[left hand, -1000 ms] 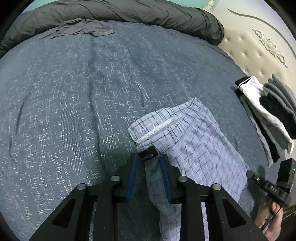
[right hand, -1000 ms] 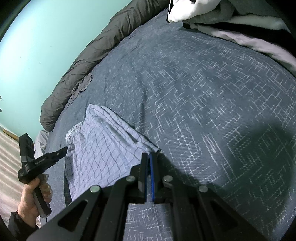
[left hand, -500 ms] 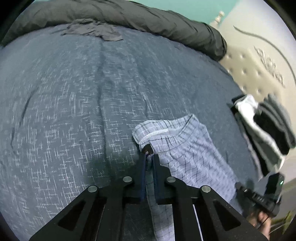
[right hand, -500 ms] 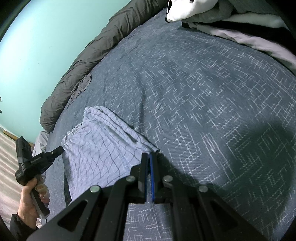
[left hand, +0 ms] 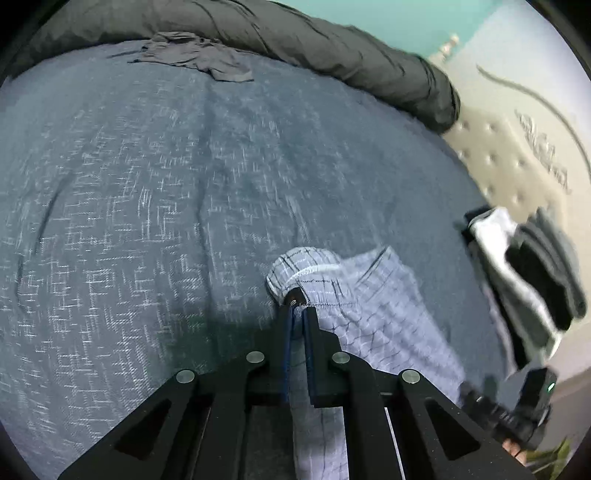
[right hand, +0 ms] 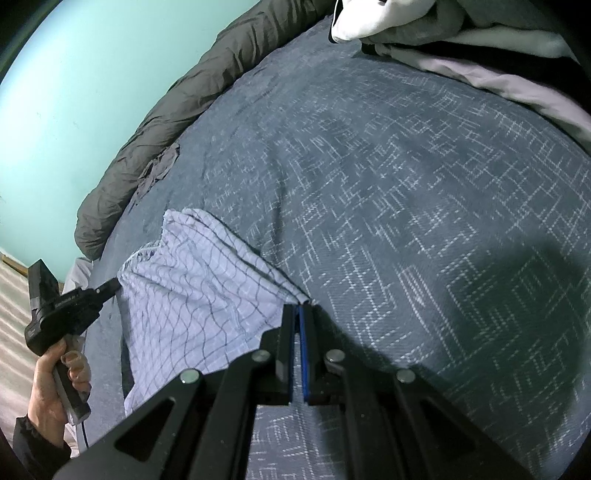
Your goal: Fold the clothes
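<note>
Both grippers clamp the checked shorts (left hand: 373,306) on the bed (left hand: 147,184).
The left gripper (left hand: 297,314) pinches what looks like the waistband corner; the right gripper (right hand: 298,308) is clenched on the opposite edge.

Right gripper (right hand: 300,308) is clamping shut on corner of checked shorts (right hand: 192,280), cloth pinched betw. the blue pads at the tips. Shorts are spreading away to gripper's left, lying rumpled on blue patterned bedspread (right hand: 406,221). At shorts' far-left edge, left gripper (right hand: 110,285) is meeting the fabric; whether closed on it can't be told from here. A hand (right hand: 55,384) w/ dark sleeve is holding its handle, low left of the gripper. Ahead-left, grey rolled duvet (right hand: 177,110) is running along bed edge, w/ small dark garment (right hand: 159,170) lying beside it. Ahead-right, pile of white, grey and black clothes (right hand: 424,26) is sitting on bedspread.
</note>
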`<state>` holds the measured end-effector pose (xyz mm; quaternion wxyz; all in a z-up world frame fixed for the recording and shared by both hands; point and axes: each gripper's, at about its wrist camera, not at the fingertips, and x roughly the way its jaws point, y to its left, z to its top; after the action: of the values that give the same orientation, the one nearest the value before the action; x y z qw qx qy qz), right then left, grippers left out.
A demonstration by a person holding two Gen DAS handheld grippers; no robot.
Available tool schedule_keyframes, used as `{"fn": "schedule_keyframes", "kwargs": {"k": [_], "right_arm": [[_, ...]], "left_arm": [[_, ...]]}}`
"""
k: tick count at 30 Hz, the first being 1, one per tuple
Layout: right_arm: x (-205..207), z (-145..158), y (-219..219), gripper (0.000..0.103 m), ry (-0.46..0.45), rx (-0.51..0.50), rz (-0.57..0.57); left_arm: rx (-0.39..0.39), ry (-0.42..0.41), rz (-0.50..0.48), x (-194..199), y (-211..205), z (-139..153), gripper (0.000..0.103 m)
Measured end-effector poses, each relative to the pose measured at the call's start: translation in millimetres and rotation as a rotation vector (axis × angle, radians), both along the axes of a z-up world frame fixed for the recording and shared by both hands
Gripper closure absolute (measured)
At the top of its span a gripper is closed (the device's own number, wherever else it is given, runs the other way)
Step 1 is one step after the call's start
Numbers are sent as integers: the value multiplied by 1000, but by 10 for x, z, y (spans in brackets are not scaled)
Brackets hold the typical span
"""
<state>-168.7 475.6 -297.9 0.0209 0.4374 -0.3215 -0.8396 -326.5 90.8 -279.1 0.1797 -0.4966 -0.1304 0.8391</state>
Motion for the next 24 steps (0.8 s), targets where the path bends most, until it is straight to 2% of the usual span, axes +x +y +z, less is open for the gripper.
{"fn": "schedule_keyframes", "kwargs": {"k": [4, 6, 8, 12, 18, 21, 24], "right_arm": [[21, 71, 50, 100, -2, 7, -22], [59, 190, 91, 91, 24, 58, -46], [43, 330, 96, 74, 55, 80, -55], [-42, 606, 62, 74, 112, 124, -50], [-958, 923, -652, 73, 137, 208, 297], [-1328, 853, -994, 73, 103, 296, 428], [-1631, 735, -1225, 73, 31, 325, 485]], "left_arm": [[0, 2, -2, -4, -16, -32, 97], [-1, 7, -7, -2, -13, -25, 96], [-3, 11, -14, -4, -20, -22, 96], [-12, 16, -39, -13, -35, -26, 96], [0, 22, -58, -28, -29, -82, 96], [18, 19, -56, -28, -58, -100, 96], [17, 21, -58, -22, -72, -128, 96]]}}
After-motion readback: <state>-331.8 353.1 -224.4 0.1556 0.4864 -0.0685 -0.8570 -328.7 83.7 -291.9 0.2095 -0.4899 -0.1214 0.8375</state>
